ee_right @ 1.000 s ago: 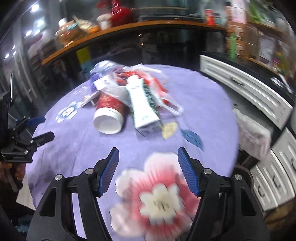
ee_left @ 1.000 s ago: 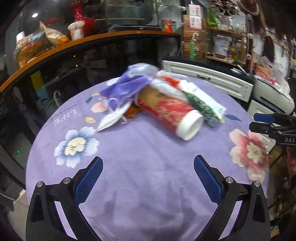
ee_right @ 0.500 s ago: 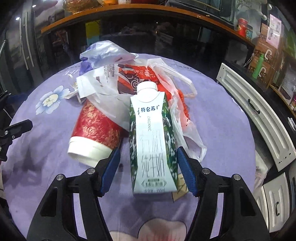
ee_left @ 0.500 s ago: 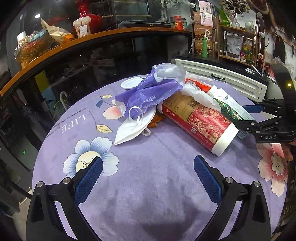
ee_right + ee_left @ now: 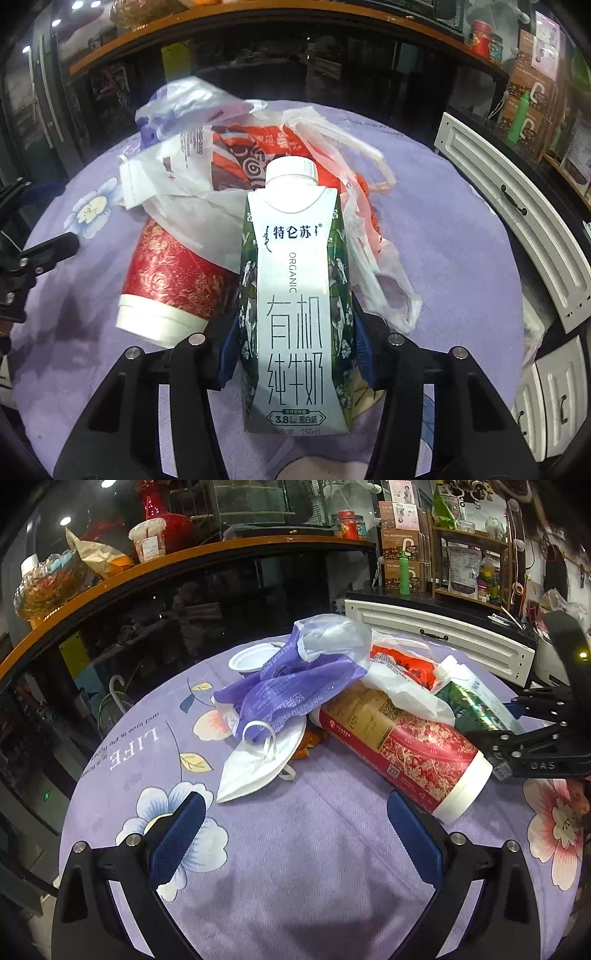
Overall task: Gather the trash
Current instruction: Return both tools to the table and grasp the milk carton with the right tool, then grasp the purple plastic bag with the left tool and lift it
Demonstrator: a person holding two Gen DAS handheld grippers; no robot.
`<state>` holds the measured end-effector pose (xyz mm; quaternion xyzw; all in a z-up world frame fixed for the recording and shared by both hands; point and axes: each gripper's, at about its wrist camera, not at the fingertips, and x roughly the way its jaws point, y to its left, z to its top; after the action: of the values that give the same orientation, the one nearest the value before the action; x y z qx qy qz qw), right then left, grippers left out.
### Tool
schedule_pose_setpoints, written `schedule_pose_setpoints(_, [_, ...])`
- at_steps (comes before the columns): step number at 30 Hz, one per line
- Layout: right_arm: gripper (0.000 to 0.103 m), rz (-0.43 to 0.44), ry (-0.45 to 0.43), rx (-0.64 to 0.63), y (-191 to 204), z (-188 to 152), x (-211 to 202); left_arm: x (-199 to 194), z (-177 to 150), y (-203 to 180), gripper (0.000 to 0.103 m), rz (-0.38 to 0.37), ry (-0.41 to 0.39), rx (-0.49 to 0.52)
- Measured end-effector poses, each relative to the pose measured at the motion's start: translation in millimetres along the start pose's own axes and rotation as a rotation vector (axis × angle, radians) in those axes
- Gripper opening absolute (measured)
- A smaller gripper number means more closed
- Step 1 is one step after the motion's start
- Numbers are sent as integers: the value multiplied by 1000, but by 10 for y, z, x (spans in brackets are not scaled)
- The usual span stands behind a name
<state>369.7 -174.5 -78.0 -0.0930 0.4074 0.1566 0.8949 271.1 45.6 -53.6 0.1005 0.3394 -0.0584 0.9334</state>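
Observation:
A pile of trash lies on a round table with a purple flowered cloth. In it are a green-and-white milk carton, a red paper cup on its side, a purple bag, a white face mask and a red-and-white plastic bag. My right gripper straddles the carton's lower half. Its jaws are closing and the blue pads touch both sides. My left gripper hovers open over bare cloth in front of the pile.
A small white tub sits behind the purple bag. A curved counter with an orange edge and dark glass rings the far side. White drawer fronts stand close to the table's right edge.
My right gripper moved in over the milk carton and its jaws narrowed onto it. The left gripper drifted nearer the pile, still open and empty.

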Motion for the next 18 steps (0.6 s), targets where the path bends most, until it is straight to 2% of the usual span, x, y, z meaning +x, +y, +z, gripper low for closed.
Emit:
schedule_pose_setpoints(8, [51, 30, -66, 54, -66, -80, -357, 223, 335, -75, 89, 40, -40, 91])
schedule_pose_setpoints(17, [51, 42, -80, 71, -105, -209, -467, 610, 552, -173, 76, 93, -54, 293])
schedule_pose_setpoints(18, [51, 44, -79, 73, -110, -217, -465, 631, 558, -175, 69, 90, -53, 305])
